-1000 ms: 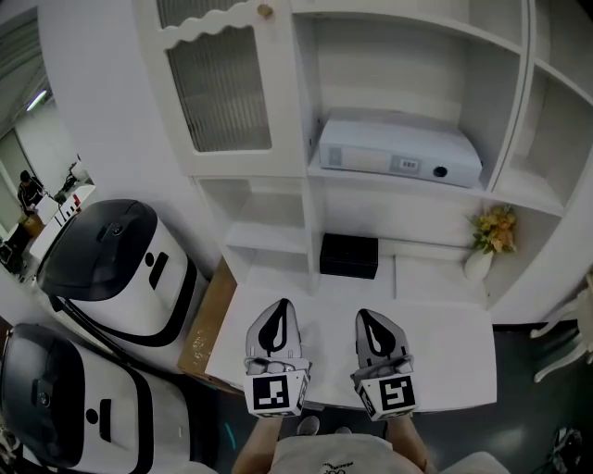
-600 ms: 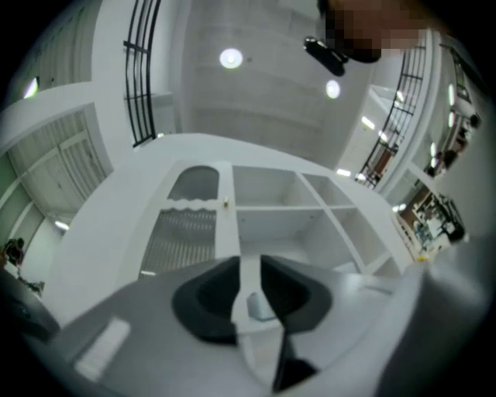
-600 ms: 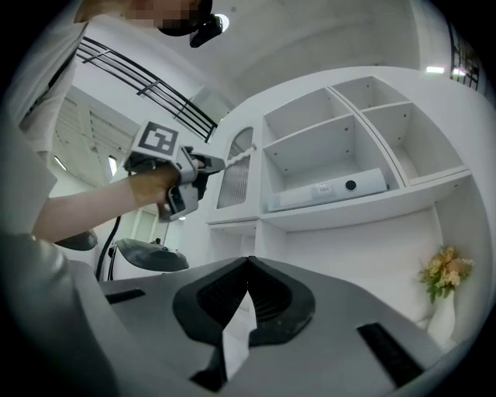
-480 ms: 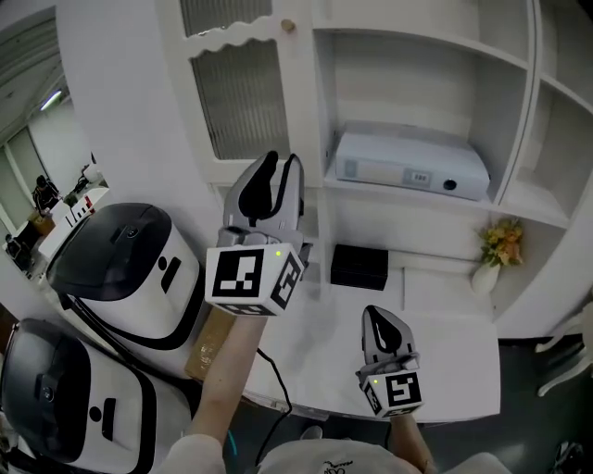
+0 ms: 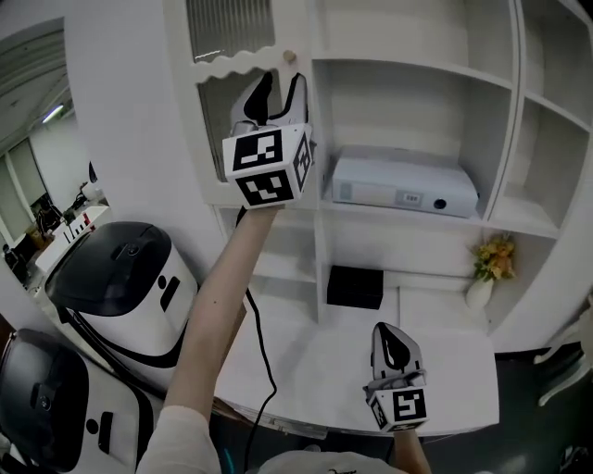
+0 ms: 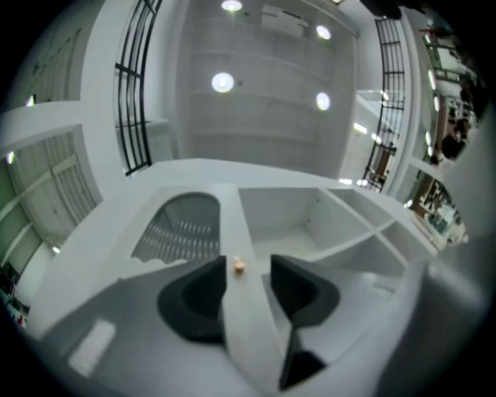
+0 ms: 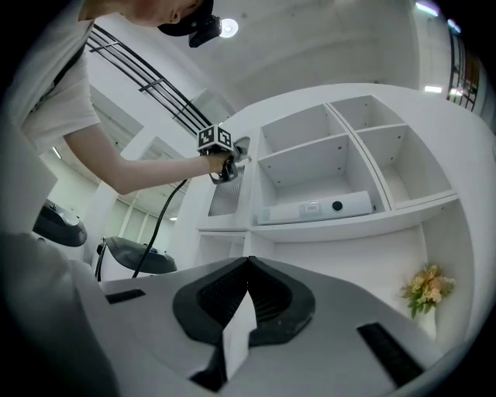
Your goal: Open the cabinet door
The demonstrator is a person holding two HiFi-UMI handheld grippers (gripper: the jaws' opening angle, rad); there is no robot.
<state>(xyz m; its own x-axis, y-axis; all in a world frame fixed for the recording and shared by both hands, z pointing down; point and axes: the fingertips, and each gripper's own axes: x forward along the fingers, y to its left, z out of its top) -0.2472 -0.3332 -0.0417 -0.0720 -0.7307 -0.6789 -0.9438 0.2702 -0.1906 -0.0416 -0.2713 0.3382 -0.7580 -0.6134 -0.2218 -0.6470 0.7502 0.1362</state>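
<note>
We hold the left gripper point(image 5: 281, 91), fingers just opening wide, up at eleven o'clock so the knob point(image 5: 290, 57) of the closed cabinet door point(image 5: 227, 28) sits between them, ungripped. The right gripper point(image 5: 393, 344), fingers pressed together, waits over the bench point(image 5: 315, 370).

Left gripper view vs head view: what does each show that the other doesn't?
Left gripper view only: ceiling lights, and a look along the left gripper jaws. They have just been opening, with the knob in their gap, ungripped. Head view only: right gripper, black box, flower vase, two black-lidded machines. Both: left gripper, knob, cabinet door.
</note>
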